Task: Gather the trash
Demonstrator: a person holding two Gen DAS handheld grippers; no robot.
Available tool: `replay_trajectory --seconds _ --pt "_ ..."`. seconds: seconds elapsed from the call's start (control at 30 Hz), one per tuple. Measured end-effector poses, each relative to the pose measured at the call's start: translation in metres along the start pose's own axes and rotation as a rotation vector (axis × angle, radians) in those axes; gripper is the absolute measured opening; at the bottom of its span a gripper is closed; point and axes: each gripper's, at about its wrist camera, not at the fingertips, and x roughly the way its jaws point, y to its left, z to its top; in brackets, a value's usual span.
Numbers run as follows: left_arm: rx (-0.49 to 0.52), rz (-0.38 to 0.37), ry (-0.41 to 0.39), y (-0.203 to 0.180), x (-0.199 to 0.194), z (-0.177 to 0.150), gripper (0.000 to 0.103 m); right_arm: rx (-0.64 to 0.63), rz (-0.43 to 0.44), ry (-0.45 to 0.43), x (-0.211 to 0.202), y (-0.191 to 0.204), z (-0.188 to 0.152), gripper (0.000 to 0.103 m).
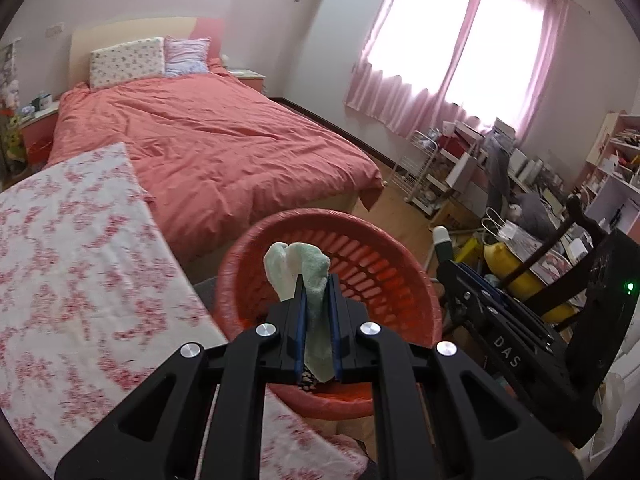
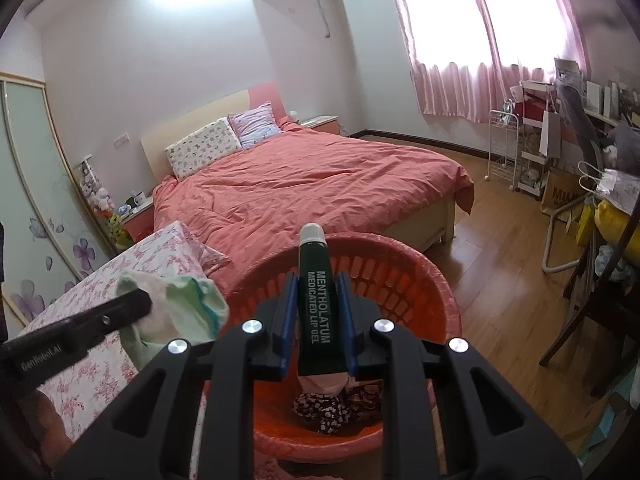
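Observation:
A red slotted plastic basket (image 1: 372, 264) stands below both grippers; it also shows in the right wrist view (image 2: 404, 280). My left gripper (image 1: 317, 280) is shut on a pale green cloth (image 1: 298, 268) and holds it over the basket's near rim. The cloth also shows in the right wrist view (image 2: 180, 312), left of the basket. My right gripper (image 2: 316, 280) is shut on a dark green Mentholatum lip gel tube (image 2: 316, 300), held over the basket. The tube's white cap shows in the left wrist view (image 1: 442, 238). Dark patterned scraps (image 2: 324, 406) lie in the basket's bottom.
A floral-covered table (image 1: 72, 280) is at the left, touching the basket. A bed with a coral duvet (image 1: 224, 140) lies behind. A cluttered desk, dark chair (image 1: 560, 248) and yellow bag (image 1: 508, 264) stand at the right. Wooden floor (image 2: 500, 280) shows right of the basket.

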Motion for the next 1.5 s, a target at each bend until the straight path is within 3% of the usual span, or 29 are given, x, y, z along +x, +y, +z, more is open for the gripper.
replay_trajectory --seconds 0.5,0.63,0.77,0.9,1.03,1.13,1.33,1.5 --pt "-0.028 0.007 0.088 -0.009 0.034 -0.006 0.012 0.055 0.042 0.029 0.024 -0.025 0.004 0.022" --pt "-0.065 0.024 0.113 -0.002 0.039 -0.010 0.032 0.088 0.055 0.035 0.025 -0.034 0.004 0.038" --pt "-0.083 0.052 0.120 0.007 0.033 -0.012 0.033 0.085 0.041 0.024 0.015 -0.037 0.001 0.045" --pt "-0.086 0.078 0.107 0.014 0.015 -0.015 0.033 0.071 0.031 0.004 -0.004 -0.034 -0.005 0.058" --pt "-0.075 0.146 0.047 0.022 -0.027 -0.028 0.055 0.022 0.019 -0.038 -0.032 -0.021 -0.014 0.080" --pt "-0.072 0.198 0.006 0.030 -0.056 -0.040 0.064 -0.017 -0.001 -0.080 -0.057 -0.008 -0.023 0.092" --pt "-0.080 0.334 -0.092 0.042 -0.117 -0.076 0.091 -0.078 -0.033 -0.150 -0.107 0.016 -0.045 0.099" --pt "-0.098 0.421 -0.156 0.044 -0.155 -0.105 0.097 -0.089 -0.036 -0.189 -0.139 0.030 -0.066 0.099"
